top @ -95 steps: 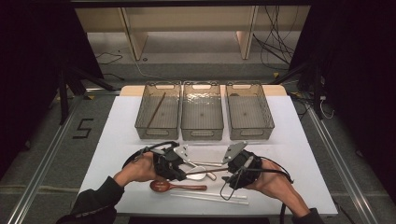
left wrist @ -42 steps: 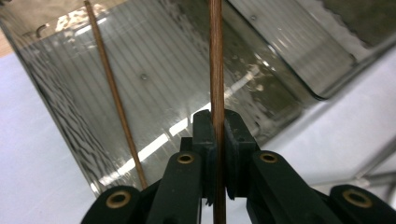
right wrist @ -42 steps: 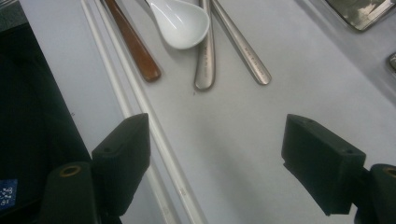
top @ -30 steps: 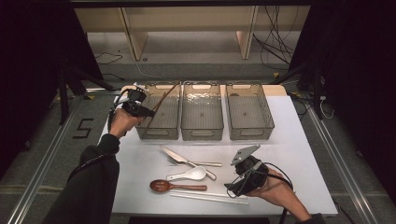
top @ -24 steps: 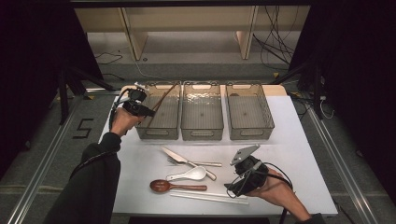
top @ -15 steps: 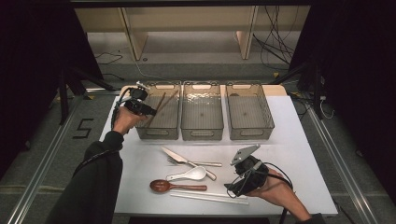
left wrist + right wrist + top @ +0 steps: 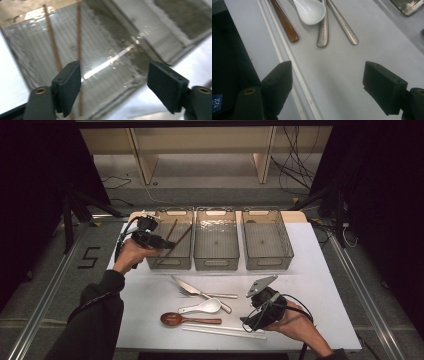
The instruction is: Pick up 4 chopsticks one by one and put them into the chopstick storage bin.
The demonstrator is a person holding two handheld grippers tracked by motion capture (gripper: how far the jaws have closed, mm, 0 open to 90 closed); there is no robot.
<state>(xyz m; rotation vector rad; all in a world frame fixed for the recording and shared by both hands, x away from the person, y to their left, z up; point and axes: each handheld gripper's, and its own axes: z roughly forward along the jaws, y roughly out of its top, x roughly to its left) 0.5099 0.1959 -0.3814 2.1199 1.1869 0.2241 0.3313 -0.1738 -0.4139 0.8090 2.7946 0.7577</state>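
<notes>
The white table (image 7: 310,270) carries three clear bins in a row at its far edge; take the left bin (image 7: 170,262) as the landmark. Inside it lie two brown chopsticks (image 7: 176,236), slanted against its floor and apart from each other. The left gripper (image 7: 159,241) hovers over the bin's near-left rim, its jaws having just been opening, now spread wide with nothing between them. To finish this drop well, I judge the hand should lift straight clear before swinging back, so a jaw does not catch the rim or drag a stick out.

Toward the person from the bin lie a knife (image 7: 192,289), fork (image 7: 210,295), white spoon (image 7: 204,307), wooden spoon (image 7: 187,319) and pale chopsticks (image 7: 225,330). The right gripper (image 7: 246,322) rests near the end of those pale sticks, jaws wide and empty.

The left gripper view is blurred, and the brown sticks' near ends are cut off behind a jaw.
</notes>
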